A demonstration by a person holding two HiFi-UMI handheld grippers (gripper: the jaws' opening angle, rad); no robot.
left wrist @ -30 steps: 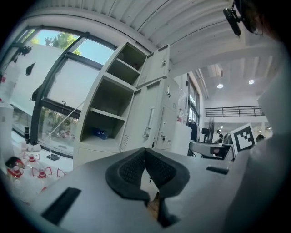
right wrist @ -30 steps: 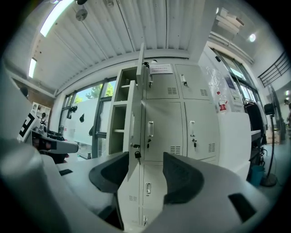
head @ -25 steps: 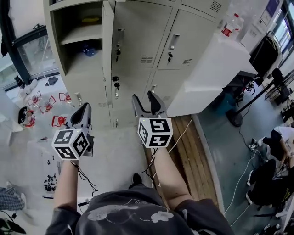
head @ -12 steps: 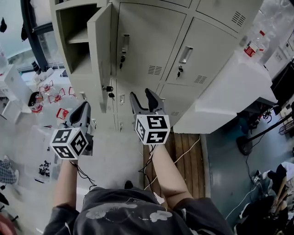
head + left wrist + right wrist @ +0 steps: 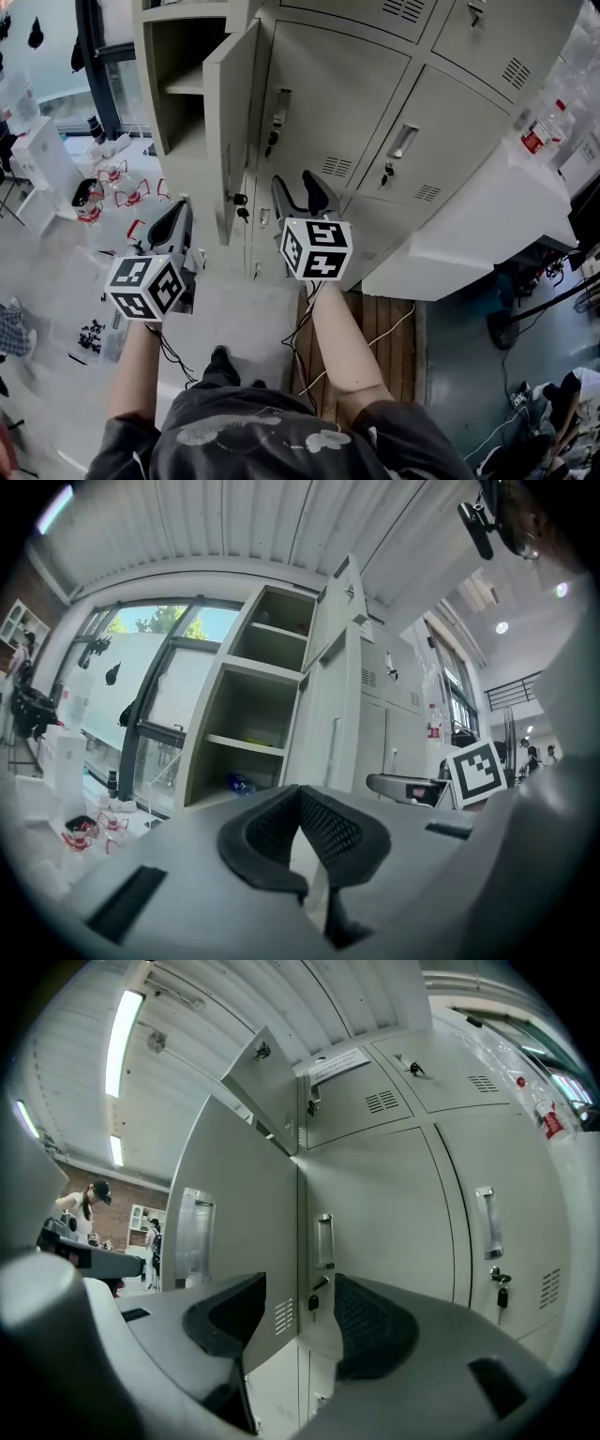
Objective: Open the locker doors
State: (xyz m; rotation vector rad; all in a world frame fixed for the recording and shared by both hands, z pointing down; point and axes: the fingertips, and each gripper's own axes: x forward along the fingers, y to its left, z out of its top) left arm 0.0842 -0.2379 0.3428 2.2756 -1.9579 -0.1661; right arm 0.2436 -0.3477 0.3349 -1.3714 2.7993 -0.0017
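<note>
no readable text, paper label [image 5: 337,1065] on locker door [image 5: 366,1110] blurred

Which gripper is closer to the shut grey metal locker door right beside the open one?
Right. The right gripper points straight at that shut grey metal locker door. The left gripper is off to its left, facing the open shelf compartment.

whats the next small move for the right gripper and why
Probably ease the right gripper forward to the handle of the closed middle door. Its jaws stand apart and empty, pointed that way, and the neighbouring door is already open.
</note>
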